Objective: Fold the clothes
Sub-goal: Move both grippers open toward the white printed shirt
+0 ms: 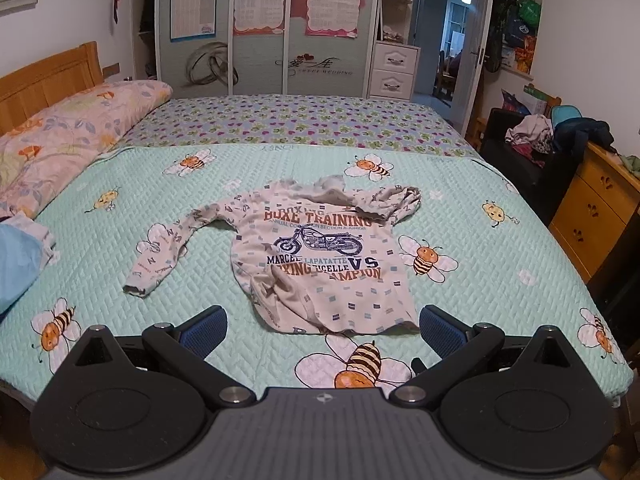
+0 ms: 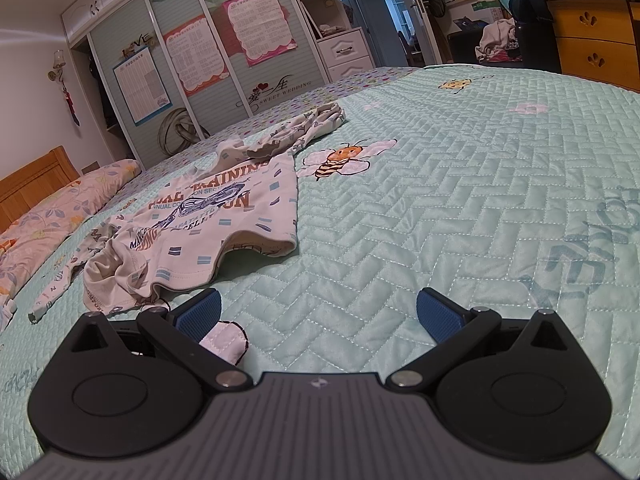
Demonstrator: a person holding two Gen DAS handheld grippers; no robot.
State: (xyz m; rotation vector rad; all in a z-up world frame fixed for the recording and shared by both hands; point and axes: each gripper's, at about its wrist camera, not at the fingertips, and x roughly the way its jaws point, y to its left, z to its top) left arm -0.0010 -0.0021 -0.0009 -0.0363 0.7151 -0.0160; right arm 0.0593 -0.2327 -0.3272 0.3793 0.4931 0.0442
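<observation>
We work on a bed whose quilt (image 1: pixel 500 240) carries a bee print. The long-sleeved shirt (image 1: pixel 320 256) lies print-up at the centre of the left wrist view; one sleeve (image 1: pixel 160 256) runs to 8 o'clock, the other is bunched at 1 o'clock by the collar. The hem (image 2: pixel 256 246) is rumpled and partly lifted. The left gripper (image 1: pixel 322 330) and the right gripper (image 2: pixel 318 314) both stand wide, holding nothing. Risk: pads closing on the rumpled hem may catch one layer only, or pinch quilt beneath, dragging the shirt askew.
</observation>
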